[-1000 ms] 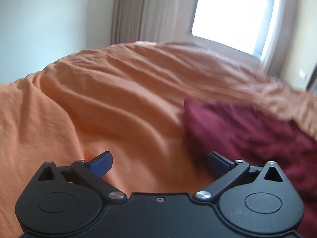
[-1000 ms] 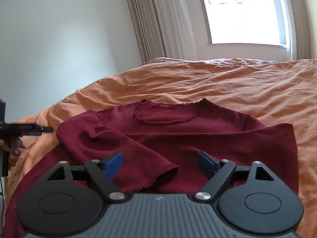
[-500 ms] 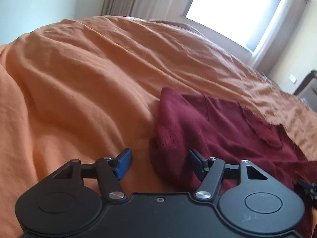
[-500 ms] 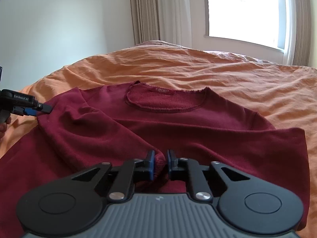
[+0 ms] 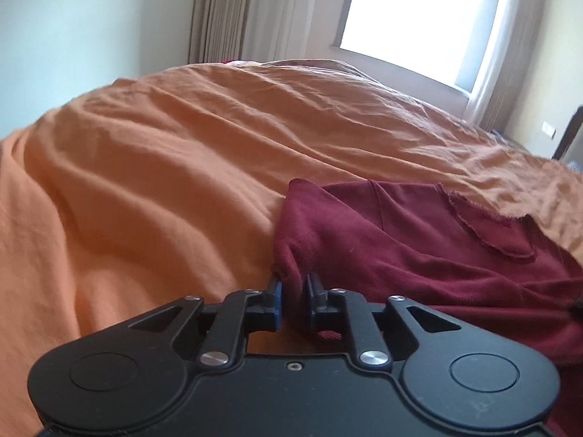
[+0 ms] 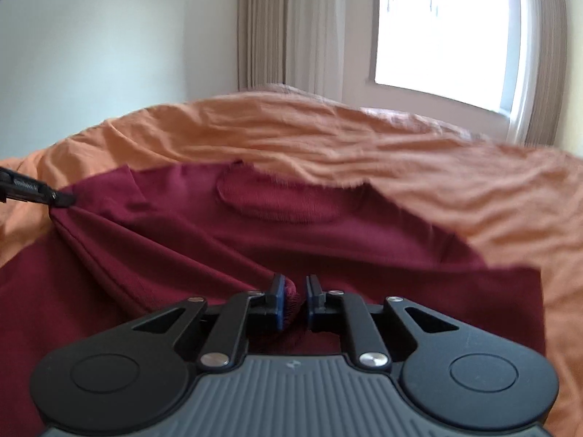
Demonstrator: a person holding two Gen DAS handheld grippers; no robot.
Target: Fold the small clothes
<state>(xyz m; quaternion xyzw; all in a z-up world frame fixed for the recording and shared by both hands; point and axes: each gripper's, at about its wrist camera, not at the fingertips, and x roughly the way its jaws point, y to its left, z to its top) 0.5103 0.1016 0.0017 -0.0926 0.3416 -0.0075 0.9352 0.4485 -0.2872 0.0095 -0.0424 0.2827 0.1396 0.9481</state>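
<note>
Both grippers pinch a maroon sweater on an orange-covered bed.

The left gripper clamps the sweater at its folded sleeve's shoulder end; the right gripper clamps the cuff. The sweater lies on a wrinkled orange bedspread, with beige curtains, a bright window and pale walls behind.

Blown-out window backlight, perhaps slight blur

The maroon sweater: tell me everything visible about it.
The maroon sweater is a soft knit with a raw-edged round neckline, lying front-up on the orange bedspread. The left gripper pinches its shoulder fold; the right gripper clamps the sleeve cuff, and the sleeve stretches taut between them.
</note>
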